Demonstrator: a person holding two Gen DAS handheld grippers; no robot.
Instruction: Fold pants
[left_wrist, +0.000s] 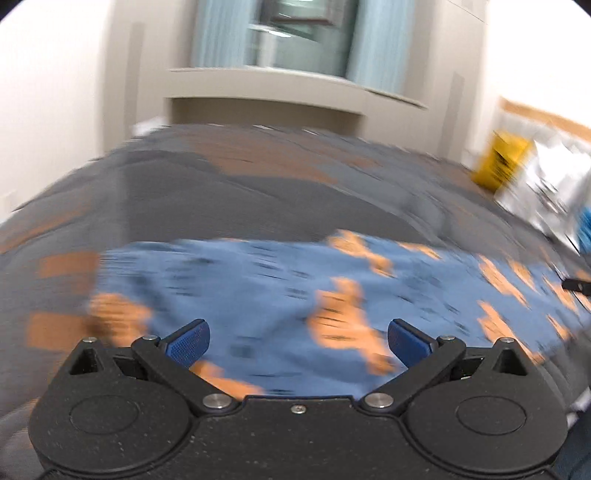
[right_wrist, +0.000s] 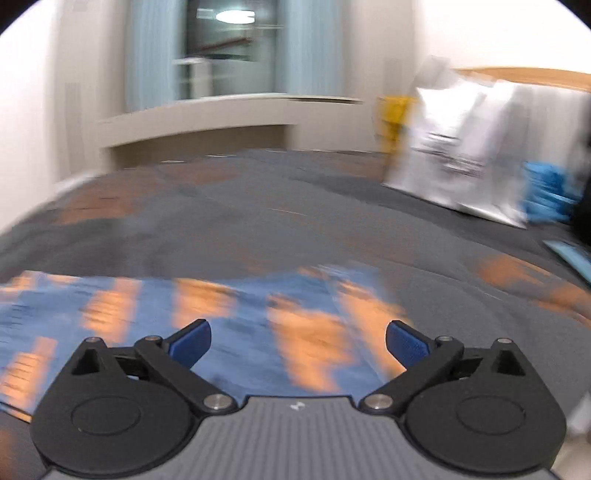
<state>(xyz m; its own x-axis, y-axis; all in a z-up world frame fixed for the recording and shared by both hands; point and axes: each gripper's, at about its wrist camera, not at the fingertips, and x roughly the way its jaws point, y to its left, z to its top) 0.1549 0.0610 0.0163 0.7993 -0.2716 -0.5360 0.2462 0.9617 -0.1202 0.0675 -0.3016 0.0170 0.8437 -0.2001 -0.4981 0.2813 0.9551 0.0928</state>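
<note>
Blue pants (left_wrist: 258, 295) with orange shapes printed on them lie flat on a dark grey bedspread (left_wrist: 221, 192). The left wrist view is blurred by motion. My left gripper (left_wrist: 298, 341) hangs just above the pants, jaws spread wide, nothing between the blue pads (left_wrist: 188, 343). In the right wrist view the same pants (right_wrist: 240, 332) stretch from the left edge to the middle. My right gripper (right_wrist: 298, 341) is over their right end, also wide open and holding nothing.
A silver bag (right_wrist: 458, 155) and a yellow object (right_wrist: 393, 118) stand at the far right of the bed (right_wrist: 258, 221), with blue items (right_wrist: 546, 192) beside them. A pale shelf (right_wrist: 207, 122) and a curtained window (right_wrist: 229, 48) lie beyond the bed.
</note>
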